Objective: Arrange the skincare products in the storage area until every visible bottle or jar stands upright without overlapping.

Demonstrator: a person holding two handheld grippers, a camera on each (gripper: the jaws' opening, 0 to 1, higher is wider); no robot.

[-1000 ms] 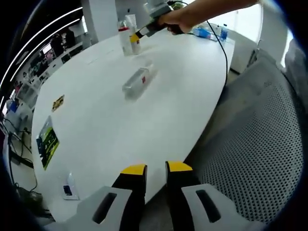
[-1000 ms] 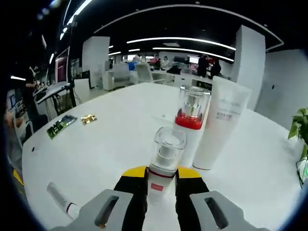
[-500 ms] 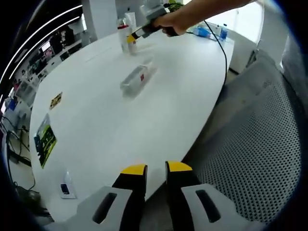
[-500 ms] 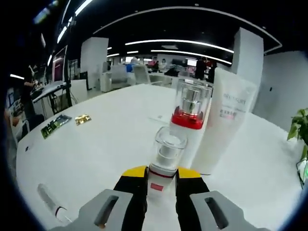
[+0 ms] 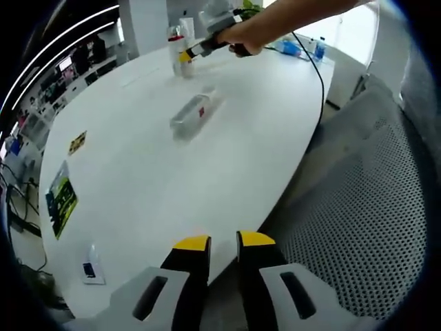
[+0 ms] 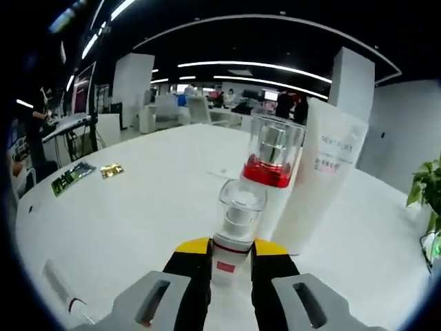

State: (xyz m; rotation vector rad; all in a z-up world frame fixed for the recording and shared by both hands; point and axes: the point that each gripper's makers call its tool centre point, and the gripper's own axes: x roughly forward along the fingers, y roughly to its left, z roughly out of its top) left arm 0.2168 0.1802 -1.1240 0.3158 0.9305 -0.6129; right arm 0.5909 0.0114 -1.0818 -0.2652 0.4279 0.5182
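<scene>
My right gripper (image 6: 231,249) is shut on a small upright bottle (image 6: 237,221) with a clear cap and a red label. Just behind it stand a taller red-banded bottle (image 6: 269,169) and a white tube (image 6: 324,179), close together. A pale bottle (image 6: 58,289) lies flat at the lower left. In the left gripper view a hand holds the right gripper (image 5: 187,52) by those standing bottles (image 5: 178,43) at the far end of the white table (image 5: 138,193). A clear bottle (image 5: 191,114) lies on its side mid-table. My left gripper (image 5: 224,241) is shut on nothing, over the table's near edge.
A grey mesh chair (image 5: 372,207) stands right of the table. A green card (image 5: 58,200), a yellow card (image 5: 77,143) and a small tag (image 5: 89,267) lie at the table's left. Blue bottles (image 5: 303,47) and a cable (image 5: 318,76) are at the far end. A plant (image 6: 424,189) is at the right.
The right gripper has carried the small bottle slightly nearer the red-banded bottle and the tube. The left gripper view has drifted a little; the lying bottle has stayed put.
</scene>
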